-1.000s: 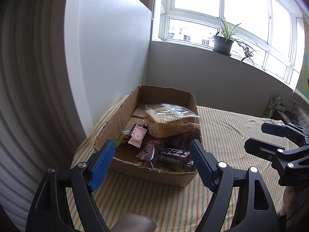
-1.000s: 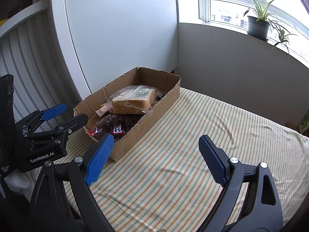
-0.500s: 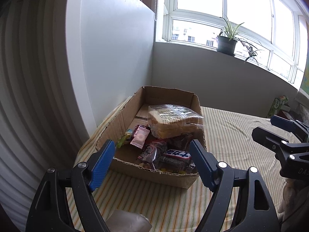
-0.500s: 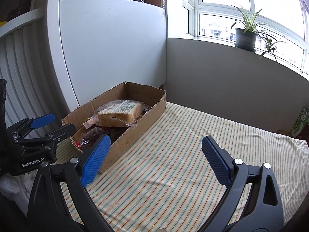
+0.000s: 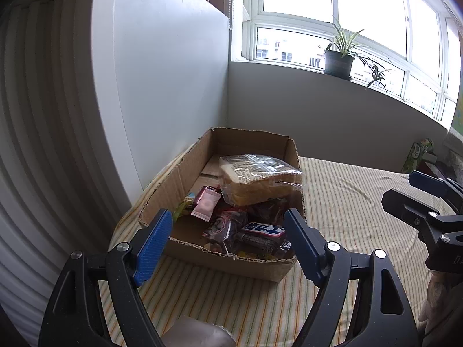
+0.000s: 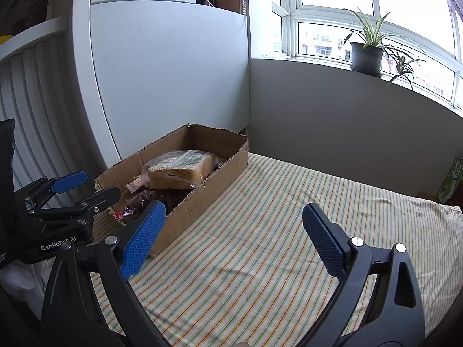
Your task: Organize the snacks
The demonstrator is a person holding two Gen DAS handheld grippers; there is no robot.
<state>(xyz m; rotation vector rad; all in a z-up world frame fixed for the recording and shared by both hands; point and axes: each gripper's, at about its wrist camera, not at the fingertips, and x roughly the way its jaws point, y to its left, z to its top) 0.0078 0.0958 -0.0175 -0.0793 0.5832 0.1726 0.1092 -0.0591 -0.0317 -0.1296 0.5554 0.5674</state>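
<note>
A shallow cardboard box (image 5: 231, 260) (image 6: 202, 199) sits on the striped cloth near the white wall. It holds a bagged loaf of sliced bread (image 5: 260, 179) (image 6: 179, 170), a pink wrapper (image 5: 206, 206), a blue-and-white bar (image 5: 263, 228) and several dark wrappers. My left gripper (image 5: 228, 240) hovers open just in front of the box's near wall, with nothing between its blue pads. My right gripper (image 6: 231, 231) is open over bare cloth, to the right of the box. Each gripper shows in the other's view, the right (image 5: 428, 193) and the left (image 6: 78, 188).
Striped cloth (image 6: 275, 245) covers the surface right of the box. A white panel wall (image 5: 162, 86) stands close behind the box. A potted plant (image 5: 338, 60) sits on the windowsill. A green carton (image 5: 416, 153) stands at the far right edge.
Both views have tilted up slightly, so the box sits lower in the frame. The grippers have stayed open and nearly in place.
</note>
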